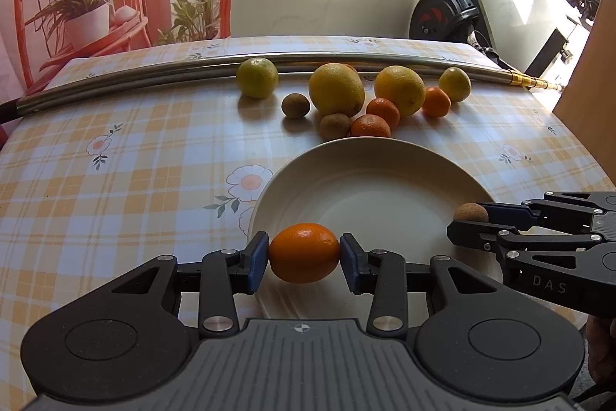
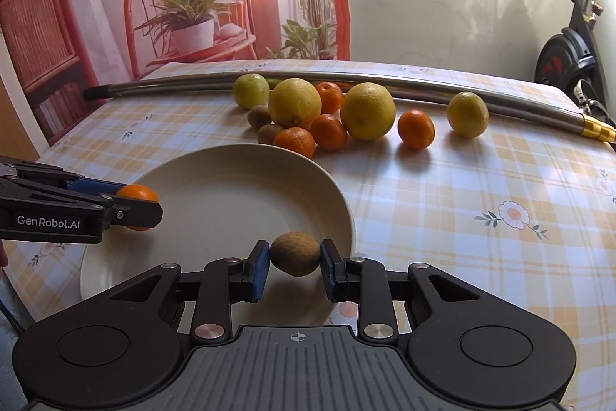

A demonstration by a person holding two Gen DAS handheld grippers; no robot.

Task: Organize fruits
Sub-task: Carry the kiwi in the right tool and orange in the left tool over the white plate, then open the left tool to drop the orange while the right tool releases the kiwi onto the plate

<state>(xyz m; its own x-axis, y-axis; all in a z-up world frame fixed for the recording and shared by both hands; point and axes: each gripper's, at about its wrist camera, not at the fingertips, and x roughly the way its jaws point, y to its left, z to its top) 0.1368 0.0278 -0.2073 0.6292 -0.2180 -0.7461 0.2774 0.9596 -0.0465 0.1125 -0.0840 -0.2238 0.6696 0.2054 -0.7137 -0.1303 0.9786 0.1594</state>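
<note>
Rolling is the main worry here, since both pieces of fruit are round and the cream plate [image 1: 292,176] has only a shallow, sloping rim. The left gripper [image 1: 304,255] has its blue pads pressed on the two ends of a mandarin [image 1: 304,252], jaws narrowed to that fruit's width, and holds it over the plate's near rim at about 7 o'clock of the dish. The right gripper [image 2: 294,257] is pinched tight on a small brown kiwi [image 2: 295,253], poised over the near right rim at roughly 5 o'clock. Neither fruit looks to be resting on the plate yet, though how far above it they hang cannot be told. Released from there, each would likely land on the slope; the mandarin might run inward, or tip outward onto the checked tablecloth [image 1: 115,180] and off toward the near table edge. Both grippers crowd the same side of the plate, so a careless swing could knock one fruit out of the other's hold. A hard squeeze could bruise the soft kiwi. Beyond the plate at 12 o'clock, the loose cluster of remaining fruit [image 2: 331,114] lies against a metal pole [image 2: 385,79]; nudging it could send pieces rolling.
</note>
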